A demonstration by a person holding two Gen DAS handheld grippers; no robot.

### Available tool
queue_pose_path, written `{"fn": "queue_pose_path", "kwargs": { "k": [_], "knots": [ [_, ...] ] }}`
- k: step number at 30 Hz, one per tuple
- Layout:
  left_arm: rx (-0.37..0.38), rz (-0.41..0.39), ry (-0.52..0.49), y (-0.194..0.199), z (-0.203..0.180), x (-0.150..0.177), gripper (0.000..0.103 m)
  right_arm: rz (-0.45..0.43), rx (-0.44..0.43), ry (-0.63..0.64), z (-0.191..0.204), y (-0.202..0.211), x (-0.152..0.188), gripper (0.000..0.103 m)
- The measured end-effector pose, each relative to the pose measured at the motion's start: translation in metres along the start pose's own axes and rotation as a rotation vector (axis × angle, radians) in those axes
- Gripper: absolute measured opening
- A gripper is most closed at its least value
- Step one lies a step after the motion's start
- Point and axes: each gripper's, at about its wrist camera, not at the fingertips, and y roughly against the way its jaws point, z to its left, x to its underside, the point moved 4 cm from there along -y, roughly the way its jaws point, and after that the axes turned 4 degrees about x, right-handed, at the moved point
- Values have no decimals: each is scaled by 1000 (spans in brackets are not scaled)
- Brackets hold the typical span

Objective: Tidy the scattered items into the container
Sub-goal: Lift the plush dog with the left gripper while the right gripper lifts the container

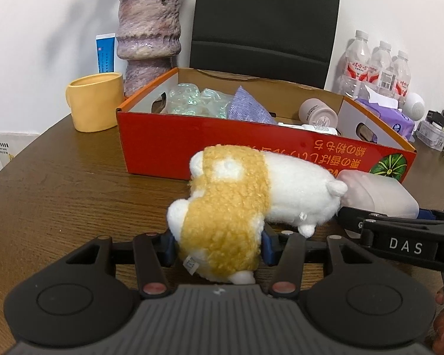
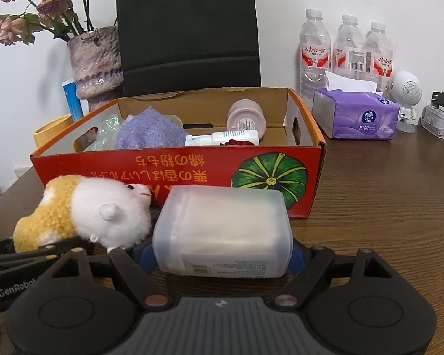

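Note:
A white and tan plush toy (image 1: 239, 204) lies on the wooden table in front of the red cardboard box (image 1: 192, 148). My left gripper (image 1: 219, 247) is shut on the plush toy's tan rear end. A frosted plastic case (image 2: 222, 230) lies to the right of the toy, also in front of the box (image 2: 103, 171). My right gripper (image 2: 222, 256) is shut on the case, one blue pad on each side. The toy's head (image 2: 112, 213) touches the case. The box holds a purple cloth (image 2: 148, 131), a pink jar (image 2: 245, 118), a white spray bottle (image 2: 222, 139) and bubble wrap (image 1: 189, 99).
A yellow mug (image 1: 94, 102) and a purple vase (image 1: 148, 38) stand left of the box. A purple tissue pack (image 2: 358, 115), three water bottles (image 2: 346, 50) and a white speaker (image 2: 405, 91) stand at the right. A black chair back (image 2: 189, 29) rises behind the box.

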Motion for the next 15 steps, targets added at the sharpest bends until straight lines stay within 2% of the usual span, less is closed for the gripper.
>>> {"fn": "queue_pose_path", "kwargs": {
  "k": [15],
  "knots": [
    [-22, -43, -16, 9, -1, -1, 51, -23, -2, 11, 3, 5, 0, 81]
  ]
}}
